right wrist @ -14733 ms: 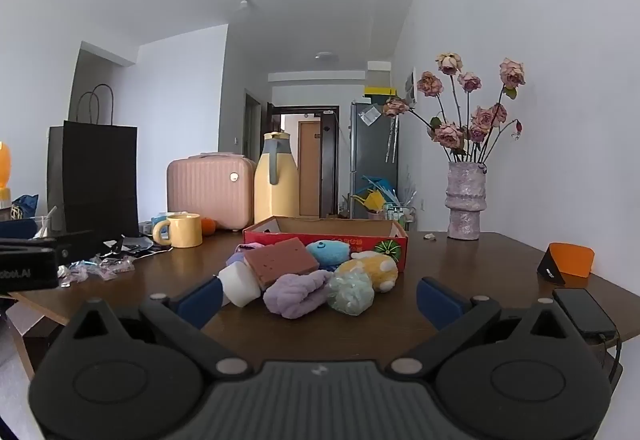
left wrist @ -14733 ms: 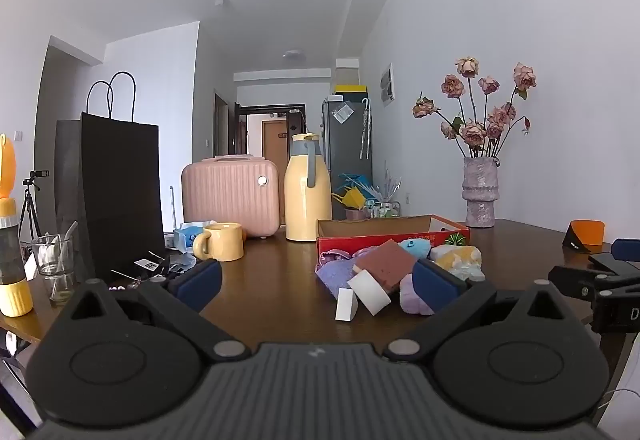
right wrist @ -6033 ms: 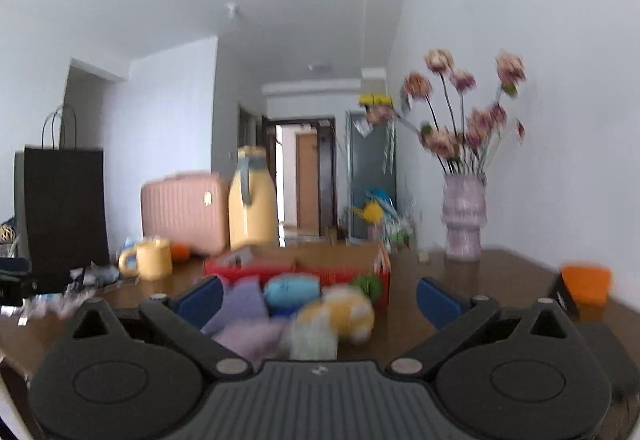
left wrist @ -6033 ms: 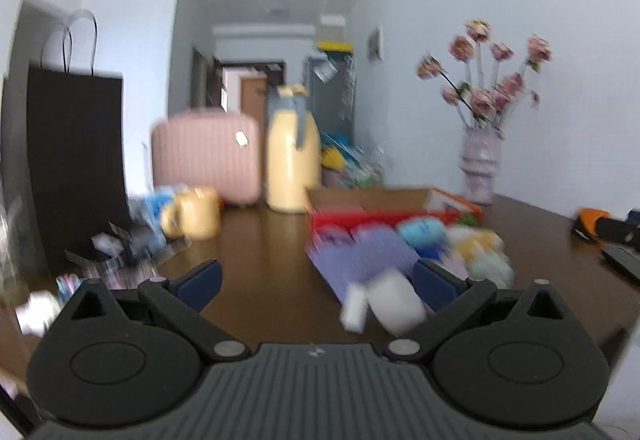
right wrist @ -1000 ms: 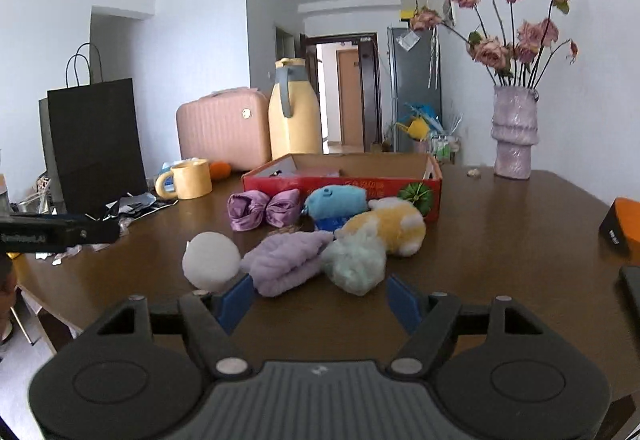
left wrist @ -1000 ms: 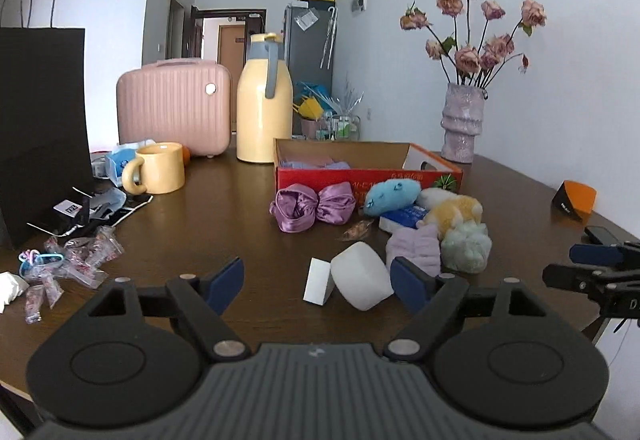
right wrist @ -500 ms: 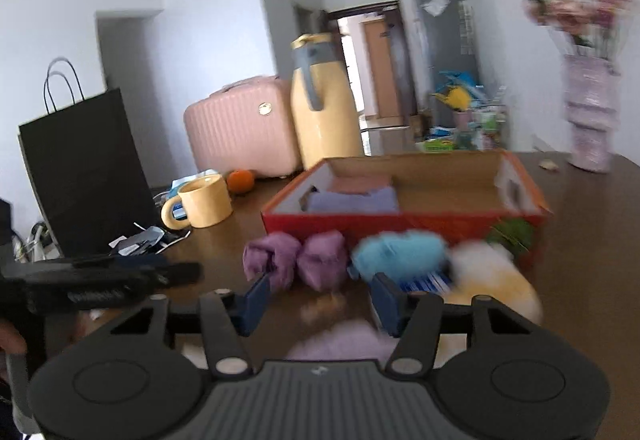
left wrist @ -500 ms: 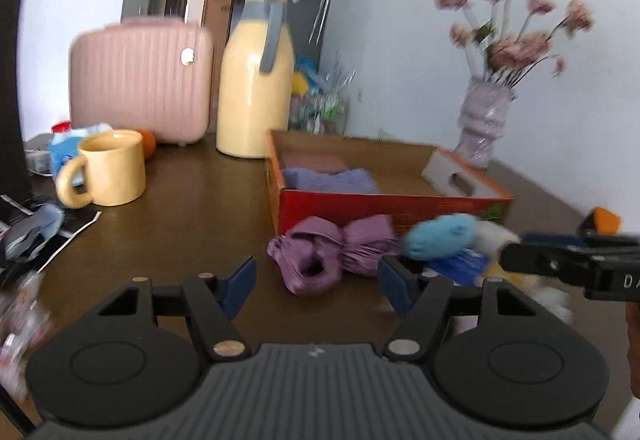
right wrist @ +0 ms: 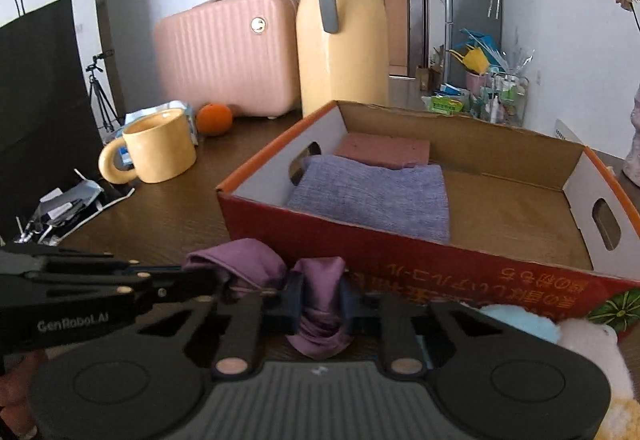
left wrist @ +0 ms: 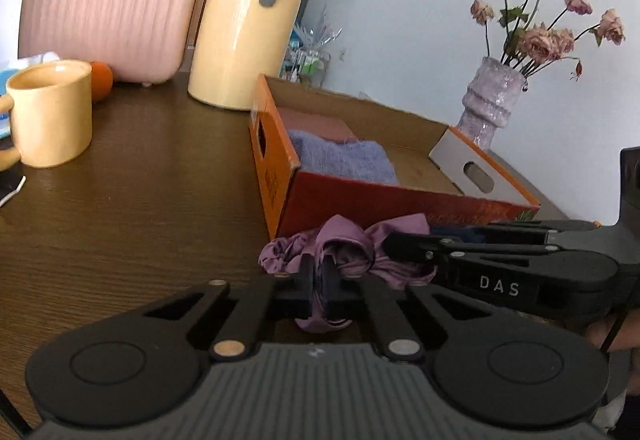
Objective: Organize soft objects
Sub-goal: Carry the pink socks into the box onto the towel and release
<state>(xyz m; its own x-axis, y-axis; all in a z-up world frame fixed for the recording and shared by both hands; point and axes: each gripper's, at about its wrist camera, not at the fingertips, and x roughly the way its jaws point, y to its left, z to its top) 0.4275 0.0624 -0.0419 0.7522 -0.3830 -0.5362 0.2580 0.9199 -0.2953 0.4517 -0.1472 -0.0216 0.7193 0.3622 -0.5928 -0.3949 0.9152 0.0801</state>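
A purple satin bow [left wrist: 344, 240] lies on the brown table in front of the red cardboard box [left wrist: 360, 196]. My left gripper [left wrist: 319, 280] is shut on the bow's left loop. My right gripper [right wrist: 320, 300] is shut on its right loop [right wrist: 320, 280], and reaches in from the right in the left wrist view [left wrist: 500, 264]. The box [right wrist: 400, 240] holds a folded lavender cloth [right wrist: 372, 196] and a reddish-brown sponge block [right wrist: 384, 150]. A blue plush [right wrist: 516, 320] and a white and yellow plush [right wrist: 596, 352] lie at the box's right front.
A yellow mug [right wrist: 156, 152], an orange [right wrist: 214, 118], a pink case [right wrist: 228, 52] and a tall yellow thermos jug [right wrist: 342, 32] stand behind and left of the box. A black bag [right wrist: 36, 112] is far left. A vase of dried roses [left wrist: 492, 108] stands at the right.
Both grippers moved forward and down to the purple bow and closed on it, one on each loop. Half a second ago both were open and short of it.
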